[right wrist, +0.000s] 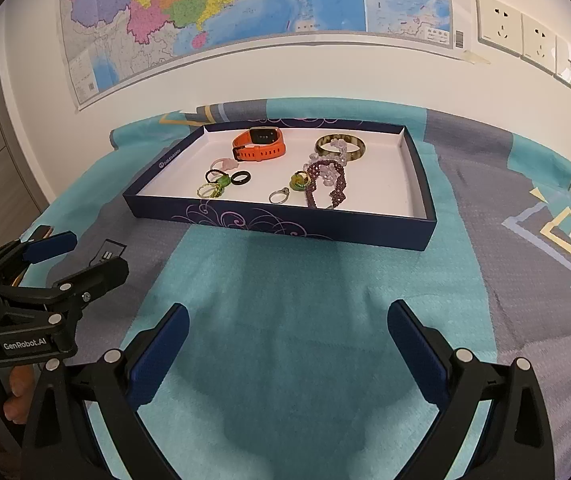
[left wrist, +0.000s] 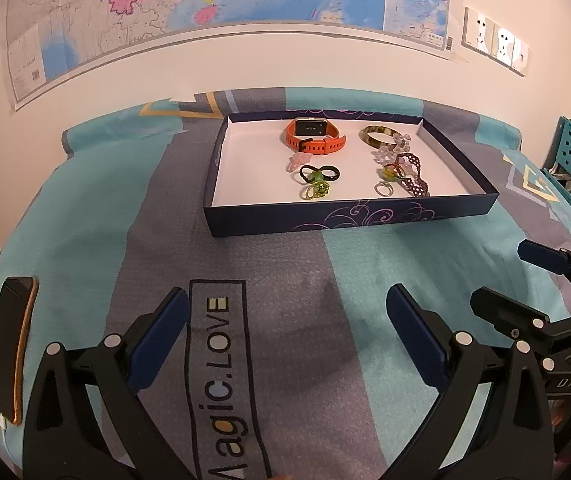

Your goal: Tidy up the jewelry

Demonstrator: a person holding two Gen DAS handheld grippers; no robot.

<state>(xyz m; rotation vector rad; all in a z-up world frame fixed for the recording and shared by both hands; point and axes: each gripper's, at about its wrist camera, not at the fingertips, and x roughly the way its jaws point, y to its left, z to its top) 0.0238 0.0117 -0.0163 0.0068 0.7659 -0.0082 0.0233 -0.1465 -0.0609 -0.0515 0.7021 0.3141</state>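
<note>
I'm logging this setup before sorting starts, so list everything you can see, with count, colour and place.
box: one, dark blue, white inside, on the blanket
watch: one, orange, back of box
bangle: one, olive-brown, back right of box
beaded bracelet: one, dark red, right of box
rings and small pieces: several, black, green, yellow, silver, pink, mid box
blanket: one, teal and grey
phone: one, black, left on blanket
map: one, multicoloured, wall
sockets: white, wall
left gripper: open, empty
right gripper: open, empty

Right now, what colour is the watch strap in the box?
Orange strap on the watch, clearest in the right wrist view.
</note>
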